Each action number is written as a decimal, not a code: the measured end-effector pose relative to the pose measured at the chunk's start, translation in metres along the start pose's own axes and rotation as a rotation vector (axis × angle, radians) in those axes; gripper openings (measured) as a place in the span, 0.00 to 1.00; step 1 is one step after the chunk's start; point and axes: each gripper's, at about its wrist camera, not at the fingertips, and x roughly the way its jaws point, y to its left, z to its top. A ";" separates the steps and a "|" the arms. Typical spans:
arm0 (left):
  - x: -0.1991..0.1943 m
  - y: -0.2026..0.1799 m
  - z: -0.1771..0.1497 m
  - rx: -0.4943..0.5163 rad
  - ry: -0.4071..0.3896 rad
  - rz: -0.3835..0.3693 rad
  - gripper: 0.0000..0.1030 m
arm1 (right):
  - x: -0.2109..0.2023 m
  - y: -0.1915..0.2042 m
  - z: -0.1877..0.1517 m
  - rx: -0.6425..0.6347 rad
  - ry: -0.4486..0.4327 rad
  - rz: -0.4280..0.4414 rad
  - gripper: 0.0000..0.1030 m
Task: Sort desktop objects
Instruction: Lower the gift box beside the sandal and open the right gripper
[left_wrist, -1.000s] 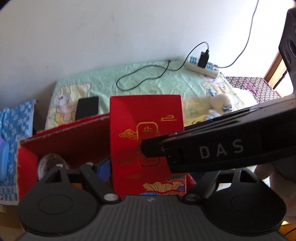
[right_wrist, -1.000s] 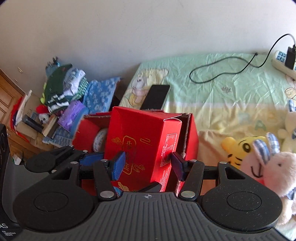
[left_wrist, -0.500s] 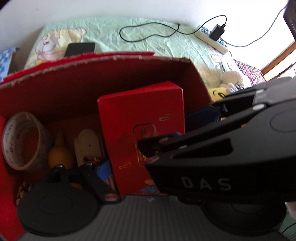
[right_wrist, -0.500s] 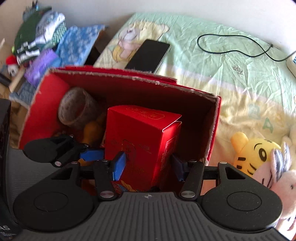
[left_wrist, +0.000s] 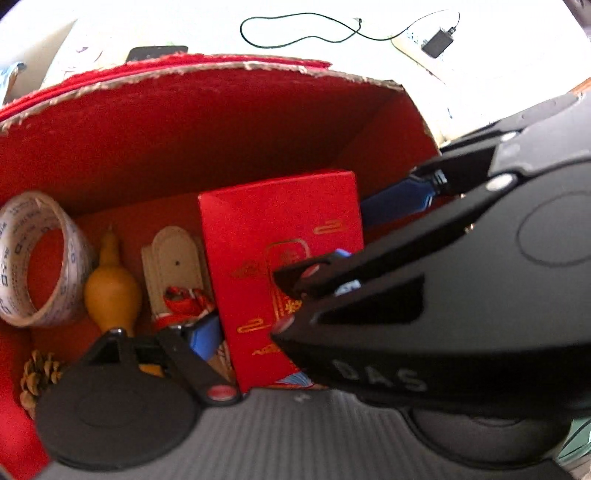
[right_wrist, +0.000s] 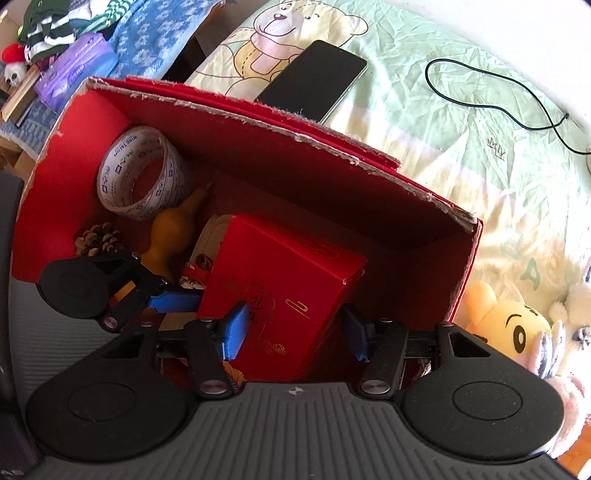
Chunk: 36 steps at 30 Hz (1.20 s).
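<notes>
I count one large open red cardboard box (right_wrist: 406, 192). Inside it: one tall red carton with gold print (right_wrist: 284, 295), one roll of printed clear packing tape (right_wrist: 138, 173), one yellow gourd (right_wrist: 173, 230), one brown pine cone (right_wrist: 98, 238), one pale wooden arched piece with red ribbon (left_wrist: 177, 269). Outside on the printed sheet: one black smartphone (right_wrist: 314, 79), one black cable (right_wrist: 498, 99), one yellow plush tiger (right_wrist: 506, 325). Two black grippers with blue pads, left (right_wrist: 173, 301) and right (right_wrist: 295, 332).
</notes>
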 end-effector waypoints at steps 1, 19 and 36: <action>0.000 -0.001 -0.001 0.004 -0.002 0.000 0.82 | 0.000 0.000 0.000 -0.002 0.002 0.001 0.57; -0.020 0.002 -0.005 0.008 -0.054 0.036 0.85 | -0.015 -0.029 -0.002 0.186 -0.134 0.097 0.54; -0.040 0.026 -0.008 0.081 -0.137 0.157 0.86 | 0.031 -0.014 0.025 0.131 -0.244 0.138 0.36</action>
